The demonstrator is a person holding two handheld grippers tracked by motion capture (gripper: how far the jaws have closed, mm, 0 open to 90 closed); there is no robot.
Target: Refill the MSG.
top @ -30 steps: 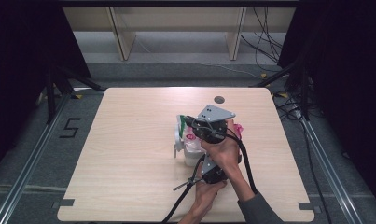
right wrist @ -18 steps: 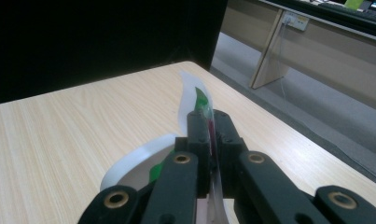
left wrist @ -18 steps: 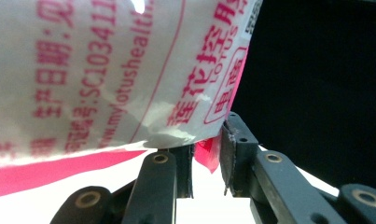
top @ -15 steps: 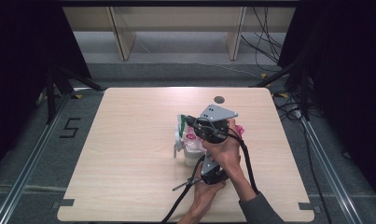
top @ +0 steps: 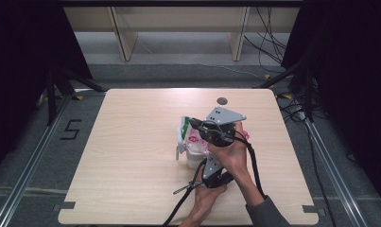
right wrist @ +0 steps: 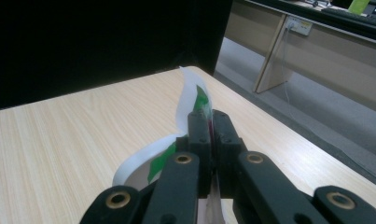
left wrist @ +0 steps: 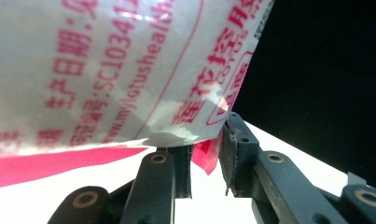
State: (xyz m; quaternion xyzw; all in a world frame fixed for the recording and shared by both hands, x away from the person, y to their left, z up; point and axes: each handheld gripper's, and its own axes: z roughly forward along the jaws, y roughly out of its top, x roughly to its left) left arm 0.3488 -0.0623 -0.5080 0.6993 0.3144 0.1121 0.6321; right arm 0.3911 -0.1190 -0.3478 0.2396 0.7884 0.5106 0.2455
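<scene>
A clear plastic bag [top: 189,138] with red and green print is held up near the middle of the wooden table [top: 131,142]. My right gripper [top: 194,124], the one with a grey plate on top, is shut on the bag's white and green upper edge [right wrist: 195,95], its jaws pressed together. My left gripper [top: 208,161] comes from below, nearer the person. In the left gripper view its jaws stand narrowly apart around the bag's red bottom edge [left wrist: 205,156]. The printed bag wall [left wrist: 120,70] hangs just above them.
A small dark round spot [top: 221,100] marks the table's far side. Black cables [top: 252,165] trail from the grippers over the person's forearms. Beyond the far edge are grey floor and wooden furniture legs [top: 124,42]. Metal rails [top: 32,165] run along both sides.
</scene>
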